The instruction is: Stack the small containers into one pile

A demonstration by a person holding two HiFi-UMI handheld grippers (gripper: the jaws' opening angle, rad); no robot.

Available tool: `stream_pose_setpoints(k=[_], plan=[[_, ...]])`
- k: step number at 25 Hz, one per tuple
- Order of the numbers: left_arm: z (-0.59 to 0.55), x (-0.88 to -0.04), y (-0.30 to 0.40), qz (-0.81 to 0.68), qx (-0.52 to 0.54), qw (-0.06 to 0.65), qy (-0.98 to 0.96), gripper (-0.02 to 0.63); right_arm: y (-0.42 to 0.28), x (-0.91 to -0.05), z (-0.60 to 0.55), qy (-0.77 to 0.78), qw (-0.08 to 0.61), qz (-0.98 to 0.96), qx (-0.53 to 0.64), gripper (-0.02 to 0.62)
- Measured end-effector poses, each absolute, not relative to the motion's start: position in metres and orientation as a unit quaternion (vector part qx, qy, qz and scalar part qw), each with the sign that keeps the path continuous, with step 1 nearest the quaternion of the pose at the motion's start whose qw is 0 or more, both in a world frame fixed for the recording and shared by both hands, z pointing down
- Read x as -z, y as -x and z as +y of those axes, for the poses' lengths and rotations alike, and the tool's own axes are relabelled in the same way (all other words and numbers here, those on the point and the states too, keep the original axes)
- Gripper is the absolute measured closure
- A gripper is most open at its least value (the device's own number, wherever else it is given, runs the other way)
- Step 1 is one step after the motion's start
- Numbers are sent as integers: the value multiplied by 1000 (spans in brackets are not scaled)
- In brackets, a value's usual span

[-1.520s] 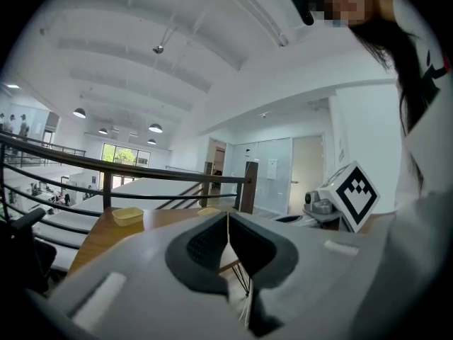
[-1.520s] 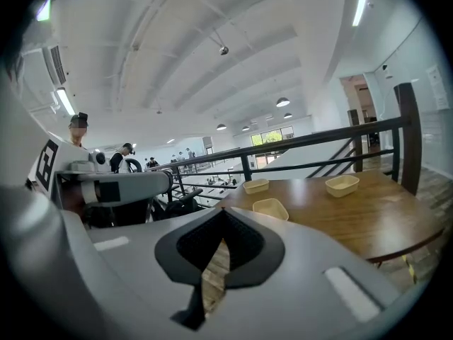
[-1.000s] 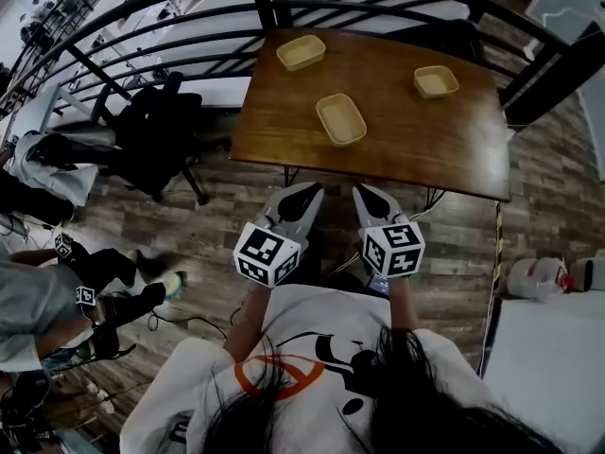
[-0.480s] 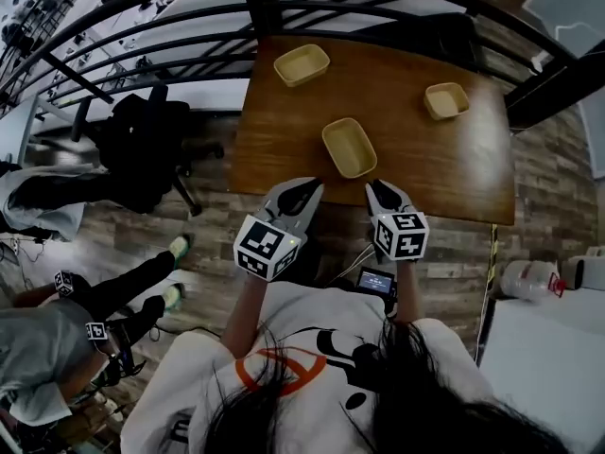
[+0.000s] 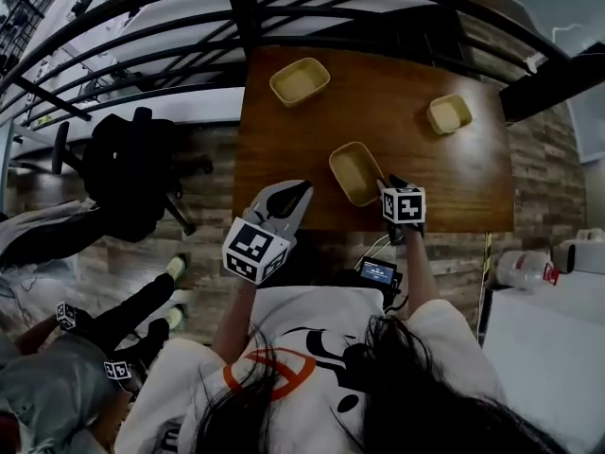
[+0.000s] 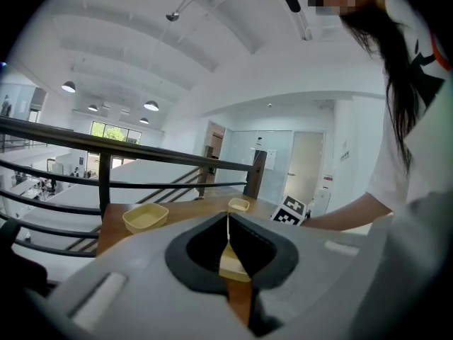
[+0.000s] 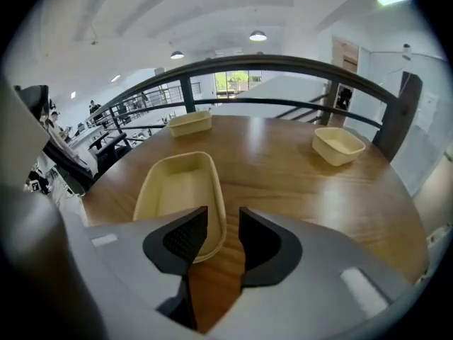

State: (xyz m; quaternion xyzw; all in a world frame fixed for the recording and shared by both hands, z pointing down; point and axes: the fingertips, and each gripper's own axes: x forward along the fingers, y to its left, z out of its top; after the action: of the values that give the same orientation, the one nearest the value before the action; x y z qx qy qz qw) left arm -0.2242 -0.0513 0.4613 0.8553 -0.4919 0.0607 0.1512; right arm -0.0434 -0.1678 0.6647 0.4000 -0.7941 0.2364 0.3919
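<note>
Seeing three small beige containers, all apart and unstacked, on a brown wooden table [image 5: 454, 192]. Finding the oblong container [image 5: 356, 172] nearest, close to the table's front edge. Spotting the far-left container [image 5: 300, 81] by the back edge near the black railing [image 5: 236, 12], and the far-right container [image 5: 448, 113] well off toward the back right.

Holding the right gripper [image 7: 223, 216] over the oblong container's right rim at its near end, jaws parted by a narrow gap, with the left jaw above the inside of the tray, the right jaw outside over bare wood, and the rim in the gap. Not managing to tell whether either jaw is touching that rim. Gripping nothing there.

Holding the left gripper [image 5: 301, 190] just left of the oblong container at the table's front edge, jaws closed tip to tip with nothing between them. Catching only a sliver of that container and the table through the opening behind the tips in the left gripper view. Also seeing there the right gripper's marker cube [image 6: 290, 212], ahead and to the right.

Standing at the table's front in a white printed T-shirt [image 5: 312, 339], with a small screen device [image 5: 378, 272] at the waist. Noting a black office chair [image 5: 132, 164] on the plank floor [image 5: 558, 187] left of the table, another person's legs [image 5: 132, 310] at lower left, and a white jug [image 5: 523, 269] on the floor at right.
</note>
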Motion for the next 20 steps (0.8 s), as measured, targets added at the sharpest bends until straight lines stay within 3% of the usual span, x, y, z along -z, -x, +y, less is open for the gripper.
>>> stream_pose_setpoints(k=[3,6,20], plan=[[-62,-465,236,-478,-59,158,-862,606,42,-678,-173,-413,416,-765,-266,446],[-59,-469,244,-470,-57,170,-864,606,47,-684,-163,-410,430,-753,-283,541],[-126,-470,200,-443,-54,171,-878,606,-33,-630,-204,-499,311,-711,-386,548]])
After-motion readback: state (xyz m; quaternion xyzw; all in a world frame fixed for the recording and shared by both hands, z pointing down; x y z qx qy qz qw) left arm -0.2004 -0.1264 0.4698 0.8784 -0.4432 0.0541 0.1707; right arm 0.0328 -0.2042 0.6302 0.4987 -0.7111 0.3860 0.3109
